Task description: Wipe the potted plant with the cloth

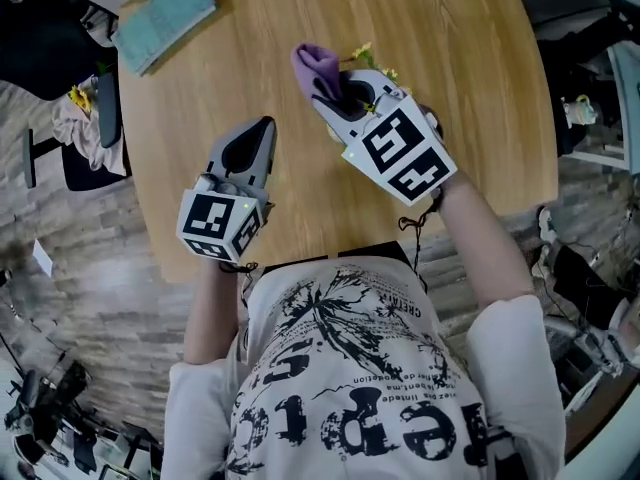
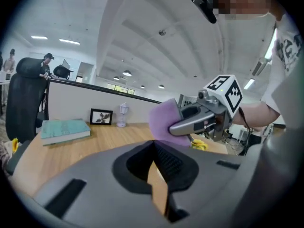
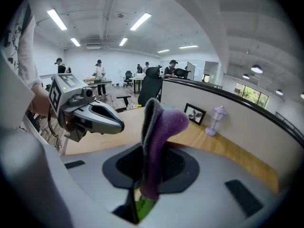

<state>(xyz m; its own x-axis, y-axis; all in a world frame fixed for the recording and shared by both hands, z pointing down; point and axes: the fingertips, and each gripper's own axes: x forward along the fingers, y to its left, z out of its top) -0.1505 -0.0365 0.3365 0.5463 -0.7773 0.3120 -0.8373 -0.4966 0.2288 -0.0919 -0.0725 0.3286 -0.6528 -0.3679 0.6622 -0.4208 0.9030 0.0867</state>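
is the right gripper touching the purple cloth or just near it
Touching. The right gripper view shows the purple cloth pinched between the closed jaws of the right gripper, standing up out of them.

The table [image 1: 500, 88] is bare along its right end. A teal book [image 1: 165, 18] fills its far left corner, a picture frame [image 2: 100, 116] and small lamp [image 2: 123, 114] stand at its far edge, and the right gripper [image 1: 338, 86] hangs above its centre.

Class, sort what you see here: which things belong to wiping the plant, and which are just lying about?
Belong to the job:
purple cloth, clamped by the right gripper
potted plant, only yellow flowers showing
left gripper, shut and empty

Lying about:
teal book
picture frame
small lamp ornament
office chair
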